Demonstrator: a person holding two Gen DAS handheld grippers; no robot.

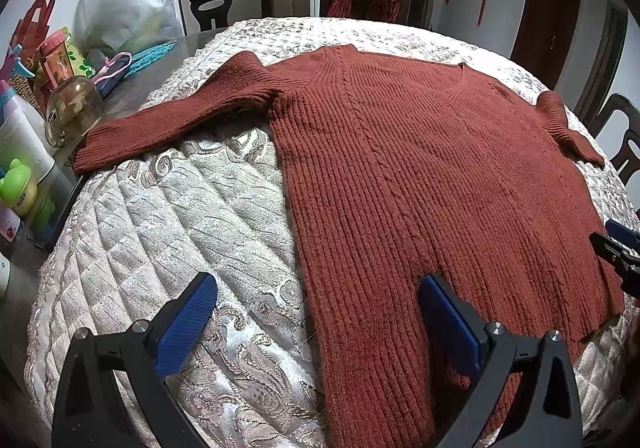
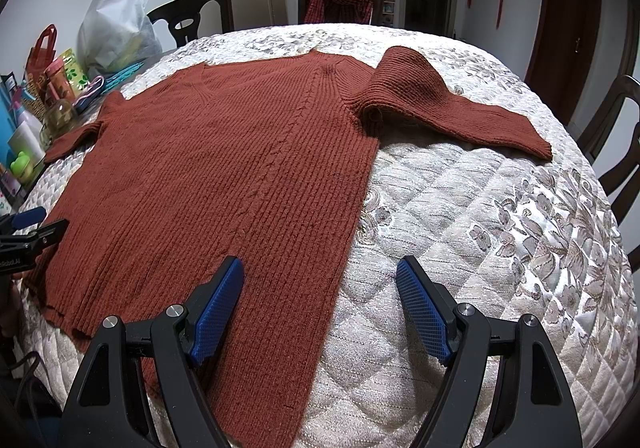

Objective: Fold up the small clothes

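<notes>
Sweater: a rust-brown ribbed knit sweater (image 1: 420,152) lies flat, front up, on the quilted cover (image 1: 180,232) of the worktop; the V-neck sits at the far edge, the hem at the near edge by both grippers. Laid out flat so the fold lines can be set from the hem.
Sleeves: the sleeve on the left-gripper side (image 1: 168,116) runs out from the sweater body toward the clutter; the opposite sleeve (image 2: 452,104) bends at the shoulder and trails away from the body. Neither is folded in yet.
Left gripper (image 1: 316,324): jaws wide apart, holding nothing, straddling the sweater's side edge just above the hem.
Right gripper (image 2: 320,308): jaws wide apart, empty, straddling the opposite side edge near the hem.
Stage (judged): start of the fold; both grippers look placed to take the two hem corners.
Clutter: glass jar (image 1: 74,108), bottles and a white bag (image 1: 128,4) stand beyond the left sleeve cuff, close enough to snag.
</notes>
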